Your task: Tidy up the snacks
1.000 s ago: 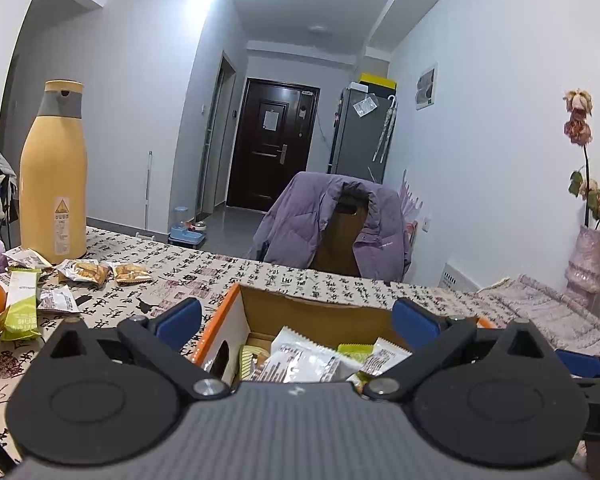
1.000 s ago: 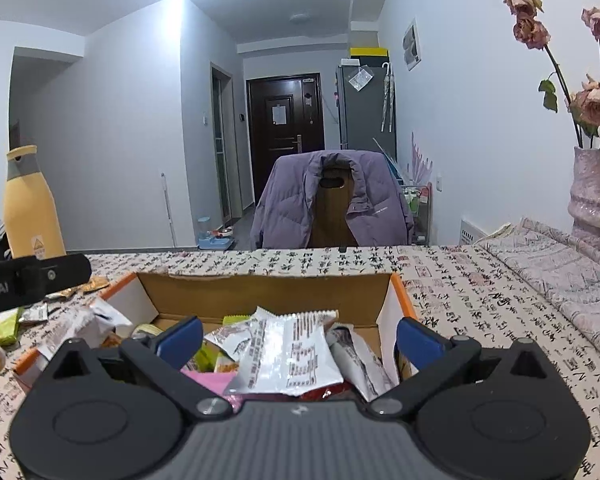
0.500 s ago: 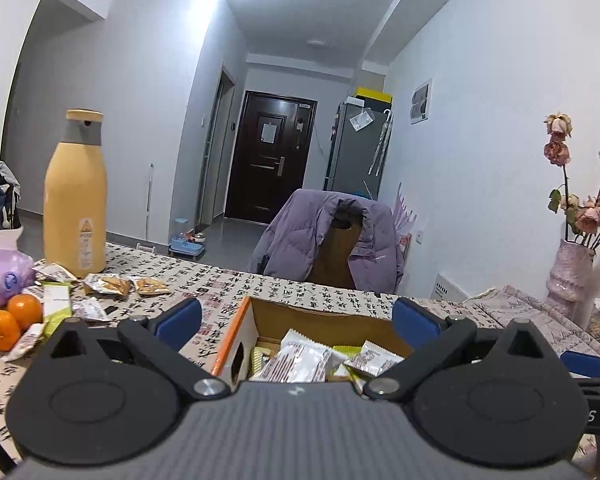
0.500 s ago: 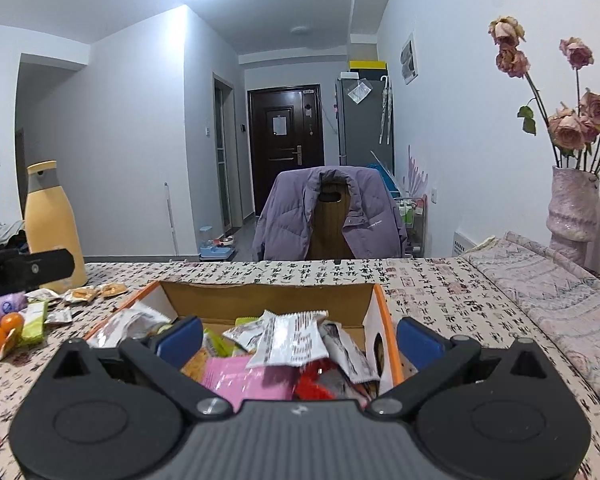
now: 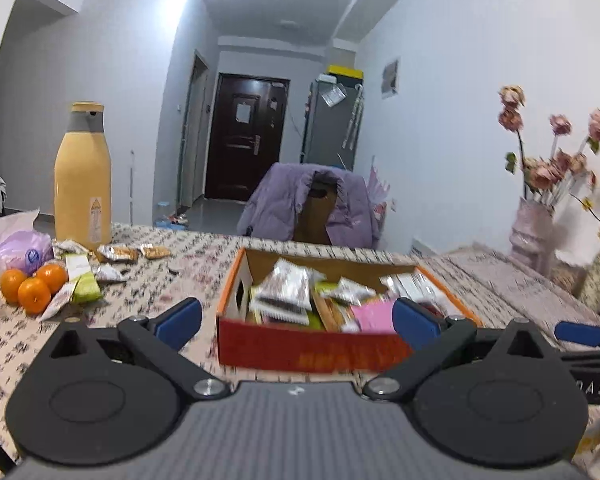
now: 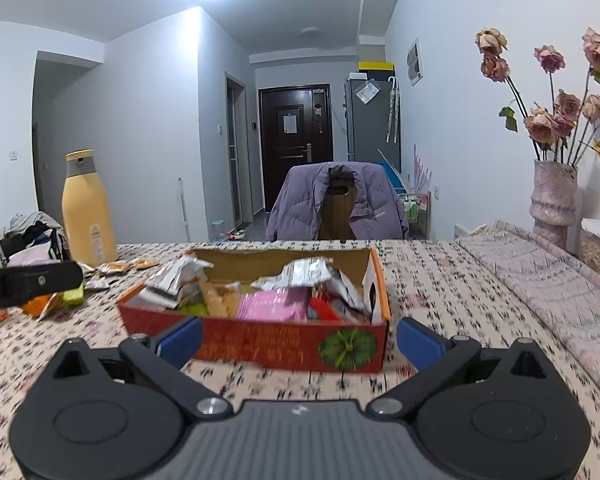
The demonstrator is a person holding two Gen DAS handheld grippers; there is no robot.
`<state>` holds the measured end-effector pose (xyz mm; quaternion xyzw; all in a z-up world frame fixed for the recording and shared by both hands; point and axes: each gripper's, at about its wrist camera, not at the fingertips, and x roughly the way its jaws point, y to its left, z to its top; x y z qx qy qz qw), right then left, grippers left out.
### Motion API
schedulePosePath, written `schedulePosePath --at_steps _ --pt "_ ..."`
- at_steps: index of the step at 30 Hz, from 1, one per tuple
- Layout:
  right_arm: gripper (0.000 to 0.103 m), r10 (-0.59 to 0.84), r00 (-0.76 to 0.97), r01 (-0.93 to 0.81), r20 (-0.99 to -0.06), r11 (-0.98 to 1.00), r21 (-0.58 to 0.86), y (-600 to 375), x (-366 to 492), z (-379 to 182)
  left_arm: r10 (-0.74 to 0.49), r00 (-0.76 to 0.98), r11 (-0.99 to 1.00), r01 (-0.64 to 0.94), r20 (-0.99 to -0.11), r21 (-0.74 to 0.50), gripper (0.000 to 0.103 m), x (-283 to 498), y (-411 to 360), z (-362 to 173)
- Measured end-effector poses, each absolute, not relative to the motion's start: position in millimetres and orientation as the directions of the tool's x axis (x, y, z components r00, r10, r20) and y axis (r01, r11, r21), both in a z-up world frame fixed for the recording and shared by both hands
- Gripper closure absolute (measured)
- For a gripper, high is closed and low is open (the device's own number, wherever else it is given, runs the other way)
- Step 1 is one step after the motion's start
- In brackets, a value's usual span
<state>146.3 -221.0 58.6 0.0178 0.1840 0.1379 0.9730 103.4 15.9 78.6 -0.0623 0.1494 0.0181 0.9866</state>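
A red and orange cardboard box (image 5: 308, 350) (image 6: 284, 344) full of snack packets stands on the patterned tablecloth. A silver packet (image 5: 286, 294) and a pink packet (image 6: 272, 306) lie on top. My left gripper (image 5: 298, 324) is open and empty, just short of the box's near wall. My right gripper (image 6: 298, 340) is open and empty, also just in front of the box. Loose snack packets (image 5: 118, 254) lie on the table to the left, near the bottle.
A tall yellow bottle (image 5: 83, 178) stands at the left, with three oranges (image 5: 32, 284) and a tissue pack (image 5: 14, 250) beside it. A vase of dried roses (image 6: 554, 196) stands at the right. A chair with a purple jacket (image 6: 336, 208) is behind the table.
Both grippers have pulled back and risen from over the box; the box's front wall now shows in both views. Both stay open and empty.
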Motion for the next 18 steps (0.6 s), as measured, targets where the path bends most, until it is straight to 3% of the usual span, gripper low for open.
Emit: schedulePosePath --at_steps 18 --pt "0.000 0.296 0.838 -0.275 -0.458 0.955 0.114 -229.8 88.7 10.8 -0.041 0.904 0.995 -0.002 -0.426 -0.102 0.000 52.4 7.8 22.5"
